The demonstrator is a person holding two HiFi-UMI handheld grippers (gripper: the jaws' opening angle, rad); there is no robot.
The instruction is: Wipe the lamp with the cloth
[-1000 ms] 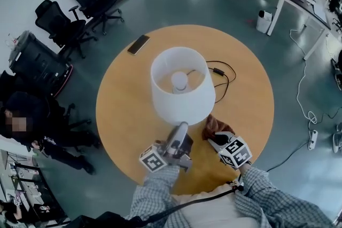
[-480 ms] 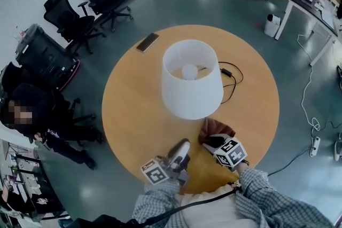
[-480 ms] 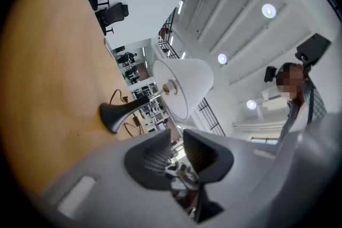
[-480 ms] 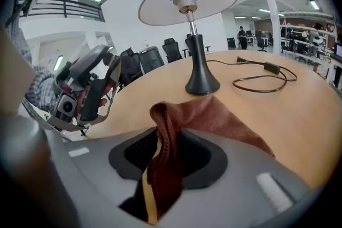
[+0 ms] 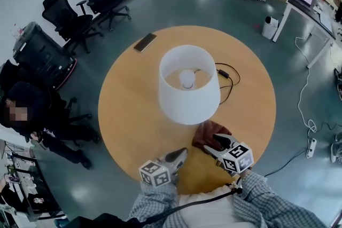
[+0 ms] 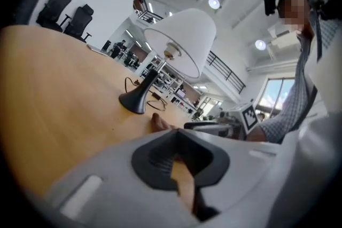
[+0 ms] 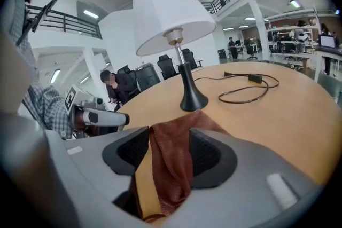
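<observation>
A lamp with a white shade (image 5: 188,85) stands in the middle of the round wooden table (image 5: 128,99); its dark base (image 7: 192,100) shows in the right gripper view. The brown cloth (image 5: 209,133) lies on the table in front of the lamp. My right gripper (image 5: 214,144) is over the cloth's near edge. Its jaws have just been opening and now stand wide. The cloth (image 7: 173,163) hangs loosely between them. My left gripper (image 5: 181,153) is low by the table's near edge, left of the cloth, shut on nothing.
A phone (image 5: 145,42) lies at the table's far left edge. The lamp's black cable and plug (image 5: 224,75) curl to the right of the lamp. Office chairs (image 5: 80,2) and a seated person (image 5: 32,115) are on the left, beyond the table.
My left gripper came down from the lampshade's lower rim to the table's near edge and closed. My right gripper opened, and the cloth now lies flatter on the table.
</observation>
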